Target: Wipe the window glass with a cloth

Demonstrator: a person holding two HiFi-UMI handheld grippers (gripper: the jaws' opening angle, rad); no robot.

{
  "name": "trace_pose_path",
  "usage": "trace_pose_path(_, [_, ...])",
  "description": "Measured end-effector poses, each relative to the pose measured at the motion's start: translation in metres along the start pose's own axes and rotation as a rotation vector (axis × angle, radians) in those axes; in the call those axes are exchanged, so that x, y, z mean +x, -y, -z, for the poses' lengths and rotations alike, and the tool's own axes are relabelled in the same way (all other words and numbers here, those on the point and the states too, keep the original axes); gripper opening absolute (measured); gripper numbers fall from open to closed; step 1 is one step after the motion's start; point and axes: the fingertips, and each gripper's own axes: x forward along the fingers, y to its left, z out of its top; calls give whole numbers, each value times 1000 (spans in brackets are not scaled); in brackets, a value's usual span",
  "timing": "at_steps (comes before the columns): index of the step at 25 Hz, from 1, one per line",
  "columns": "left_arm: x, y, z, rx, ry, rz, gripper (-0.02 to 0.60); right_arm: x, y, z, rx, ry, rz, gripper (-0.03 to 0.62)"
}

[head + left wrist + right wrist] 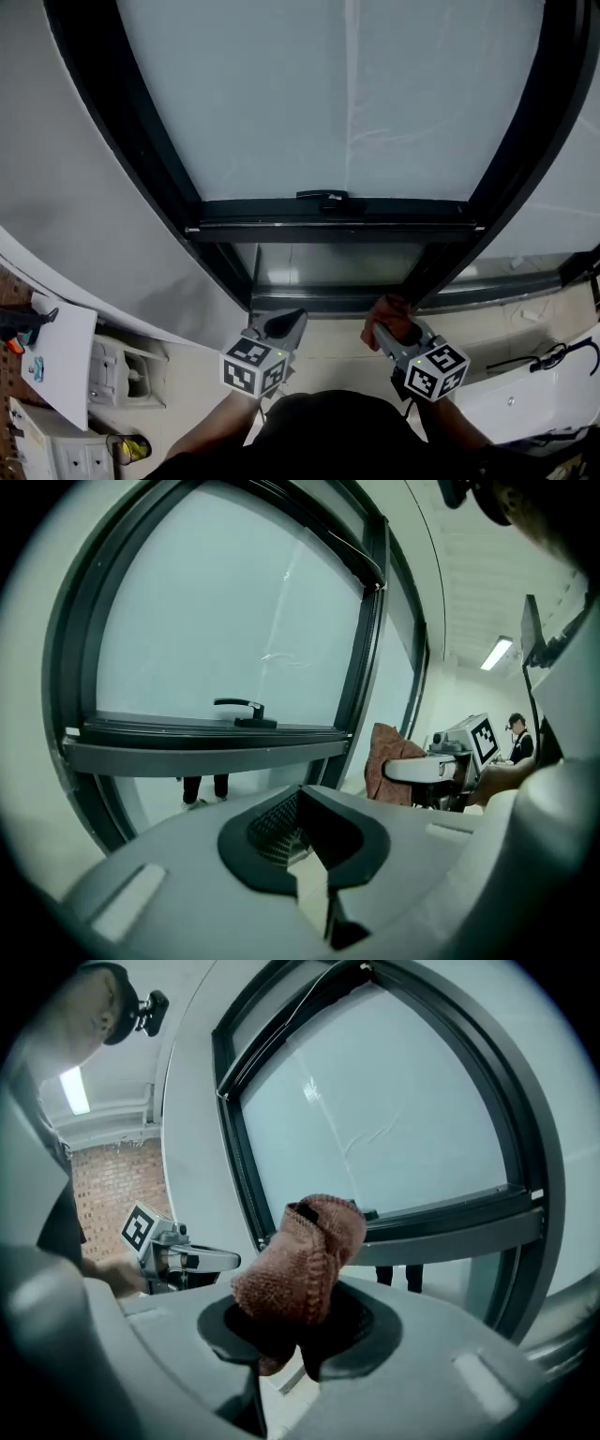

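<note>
The window's frosted glass fills a black frame, and its black handle lies flat on the lower rail. A reddish-brown knitted cloth is bunched between the jaws of my right gripper, which is shut on it. In the head view this gripper is low, below the frame's right corner, with the cloth at its tip. My left gripper is level with it to the left, shut on nothing. Neither gripper touches the glass. The left gripper view shows the handle ahead and the cloth to the right.
A white shelf unit stands at the lower left. A white appliance with black cables sits at the lower right. Someone's legs show through the lower pane. Another person sits far to the right.
</note>
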Motion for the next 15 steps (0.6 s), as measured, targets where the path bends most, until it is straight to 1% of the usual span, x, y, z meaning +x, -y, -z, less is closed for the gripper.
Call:
trace_pose_path(3, [-5, 9, 3, -2, 3, -53, 17, -17, 3, -14, -1, 36, -44, 104])
trace_pose_path(5, [-7, 15, 4, -13, 20, -92, 17, -26, 7, -18, -36, 51, -65, 104])
trace_pose_path(8, [-8, 25, 4, -33, 44, -138, 17, -32, 18, -8, -95, 28, -84, 104])
trace_pose_path(10, [-14, 32, 7, -36, 37, -158, 17, -34, 23, 0, -83, 14, -96, 104])
trace_pose_path(12, [-24, 35, 11, -26, 16, -179, 17, -38, 21, -1, -77, 25, -111, 104])
trace_pose_path(15, [-35, 35, 12, -12, 7, -202, 17, -46, 12, -10, -109, 59, -130, 106])
